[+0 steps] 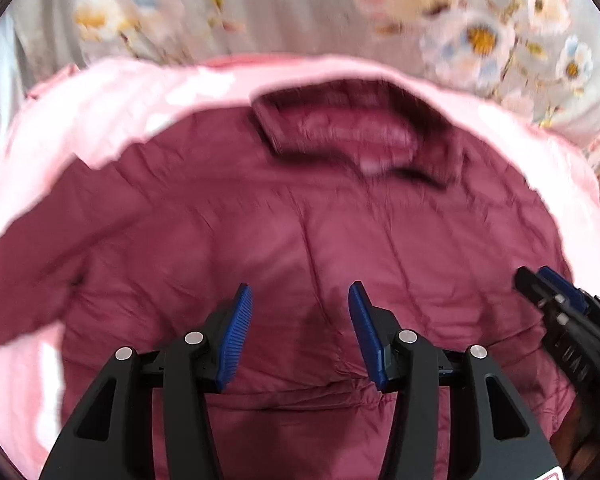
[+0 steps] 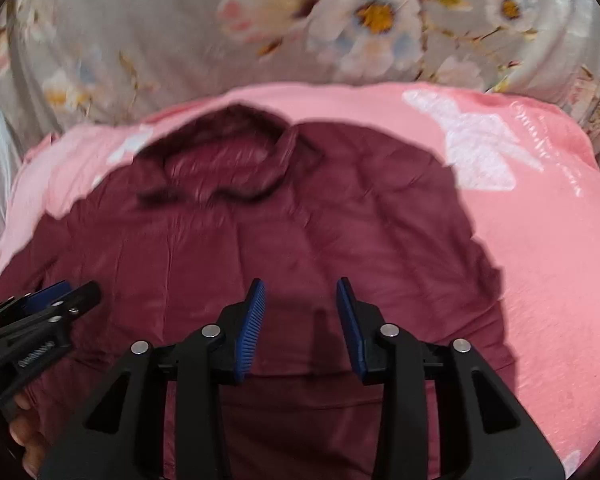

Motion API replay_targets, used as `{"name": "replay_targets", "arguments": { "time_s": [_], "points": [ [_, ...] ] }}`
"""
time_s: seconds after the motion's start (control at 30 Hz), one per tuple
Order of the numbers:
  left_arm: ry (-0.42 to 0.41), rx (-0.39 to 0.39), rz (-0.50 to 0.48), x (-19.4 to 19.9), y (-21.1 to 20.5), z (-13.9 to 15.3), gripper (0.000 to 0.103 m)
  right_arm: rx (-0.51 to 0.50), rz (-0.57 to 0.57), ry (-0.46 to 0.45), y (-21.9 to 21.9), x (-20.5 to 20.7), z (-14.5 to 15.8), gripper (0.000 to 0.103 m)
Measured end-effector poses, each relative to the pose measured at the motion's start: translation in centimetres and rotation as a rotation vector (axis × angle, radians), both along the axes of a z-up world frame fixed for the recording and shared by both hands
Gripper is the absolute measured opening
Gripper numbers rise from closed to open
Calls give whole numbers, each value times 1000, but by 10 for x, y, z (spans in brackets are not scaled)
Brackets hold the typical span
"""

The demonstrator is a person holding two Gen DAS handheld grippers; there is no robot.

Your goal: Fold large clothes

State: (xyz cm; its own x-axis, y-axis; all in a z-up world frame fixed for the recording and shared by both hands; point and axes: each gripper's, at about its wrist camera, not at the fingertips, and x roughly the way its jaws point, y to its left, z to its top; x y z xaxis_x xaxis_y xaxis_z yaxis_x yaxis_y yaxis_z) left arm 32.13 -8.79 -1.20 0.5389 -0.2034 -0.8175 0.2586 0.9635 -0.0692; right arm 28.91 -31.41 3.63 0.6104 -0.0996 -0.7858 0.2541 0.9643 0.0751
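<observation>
Maroon quilted puffer jacket (image 1: 300, 232) flat on pink blanket (image 1: 100, 112), collar far. Left hand-held gripper (image 1: 300, 336) and right hand-held gripper (image 2: 300, 328): jaws apart, empty. Risk: slippery puffy fabric springs back, fold skews; blanket pinched too.

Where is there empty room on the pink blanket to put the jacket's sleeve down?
Bare pink blanket lies right of the maroon jacket, below the floral sheet. A thinner strip shows past the collar. The middle is crowded: both open grippers hover there.
</observation>
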Motion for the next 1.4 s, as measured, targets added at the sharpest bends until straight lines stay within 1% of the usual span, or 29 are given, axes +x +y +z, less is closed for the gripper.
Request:
{"name": "replay_targets", "arguments": {
  "time_s": [0.07, 0.13, 0.2, 0.27, 0.33, 0.43, 0.83, 0.93, 1.0, 1.03, 1.1, 1.2, 1.27, 1.3, 1.33, 1.37, 1.4],
  "points": [
    [17, 8, 11, 2, -5, -15, 48, -35, 5, 29, 6, 2, -13, 35],
    [-15, 24, 14, 1, -8, -20, 49, -37, 4, 46, 7, 0, -23, 35],
    [-38, 38, 12, -4, -9, -23, 49, -15, -2, 43, 2, -1, -29, 35],
    [-62, 53, 12, -7, -11, -26, 50, -30, -3, 39, 5, -2, -33, 35],
    [-83, 64, 14, -11, -11, -28, 51, -79, -2, 38, 11, -2, -34, 35],
    [-109, 85, 17, -14, -14, -30, 51, -115, -1, 39, 17, -2, -34, 35],
    [-130, 127, 29, -14, -21, -32, 57, -118, -4, 37, 16, -3, -36, 36],
    [-128, 123, 33, -14, -20, -32, 59, -114, -5, 37, 16, -3, -36, 36],
    [-121, 96, 35, -13, -16, -31, 61, -107, -6, 35, 16, -3, -35, 36],
    [-112, 54, 32, -13, -10, -29, 64, -100, -5, 34, 15, -3, -35, 37],
    [-89, -6, 43, -15, 5, -23, 65, -74, 0, 29, 12, -3, -34, 39],
    [-47, -111, 89, -24, 50, -6, 66, -14, 10, 12, 5, -5, -33, 45],
    [-21, -190, 170, -31, 104, 7, 74, -9, 5, 8, 5, -7, -31, 47],
    [-20, -210, 214, -34, 126, 11, 76, -22, -3, 11, 6, -9, -29, 48],
    [-17, -241, 283, -36, 162, 15, 78, -40, -21, 12, 9, -13, -25, 48],
    [-8, -262, 351, -38, 198, 17, 78, -38, -32, 8, 10, -18, -21, 48],
    [1, -268, 394, -39, 220, 16, 78, -14, -34, 2, 13, -26, -15, 50]
  ]
}}
